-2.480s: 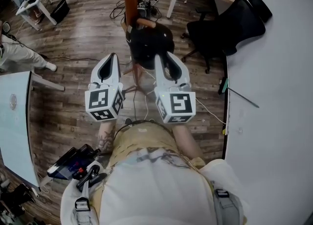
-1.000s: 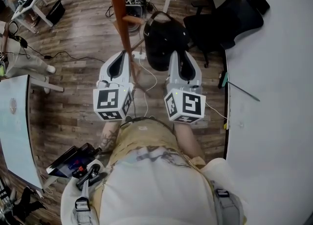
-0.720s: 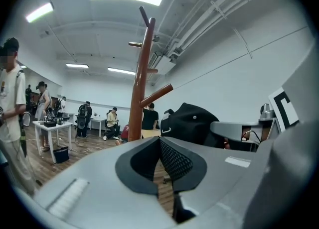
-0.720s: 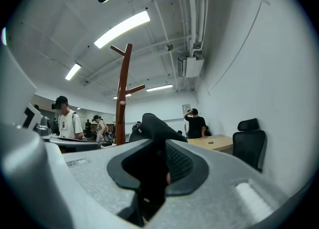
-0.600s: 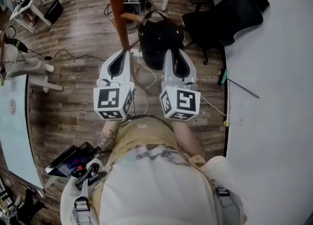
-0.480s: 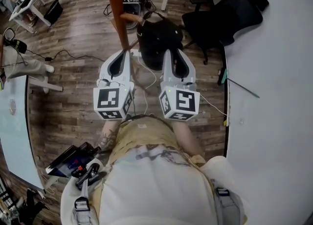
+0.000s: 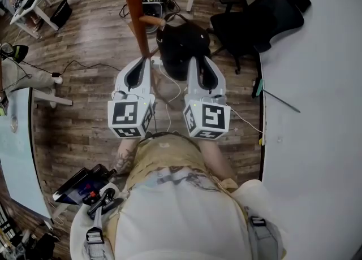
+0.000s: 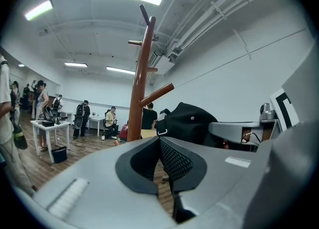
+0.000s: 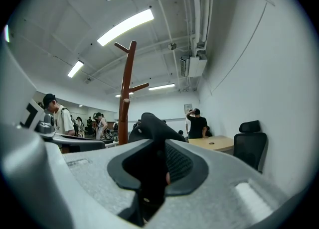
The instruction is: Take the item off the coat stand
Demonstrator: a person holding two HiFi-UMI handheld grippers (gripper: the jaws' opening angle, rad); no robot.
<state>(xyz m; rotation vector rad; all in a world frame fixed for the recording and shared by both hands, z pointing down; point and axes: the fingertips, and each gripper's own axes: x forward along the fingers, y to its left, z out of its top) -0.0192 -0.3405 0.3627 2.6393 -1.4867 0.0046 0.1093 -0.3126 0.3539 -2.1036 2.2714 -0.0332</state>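
One item concerns us here, a black soft fabric bag (image 7: 180, 47), and it hangs just beside the reddish-brown wooden coat stand (image 7: 134, 10), close to a short rounded peg (image 7: 151, 20). The right gripper (image 7: 201, 66) has it: a fold of dark cloth fills the space between the jaws, which press in on it from both sides.

We judge the grip made and the lift under way. The bag looks apart from the stand's pole, but we cannot tell whether its strap is clear of the peg. What is left is to carry it fully away from the stand.

The left gripper (image 7: 137, 68), nearer the stand's pole, holds nothing. Its jaw tips meet, and only floor shows through the slit below them.

The stand is a smooth, round, glossy pole with slanted pegs that branch upward. The bag is matt and limp, slumped into a rounded lump, and it carries a small metal ring and a stud on the side facing the stand. The gripper shells are white hard plastic, and their inner pads are dark with a fine cross-hatched grain.
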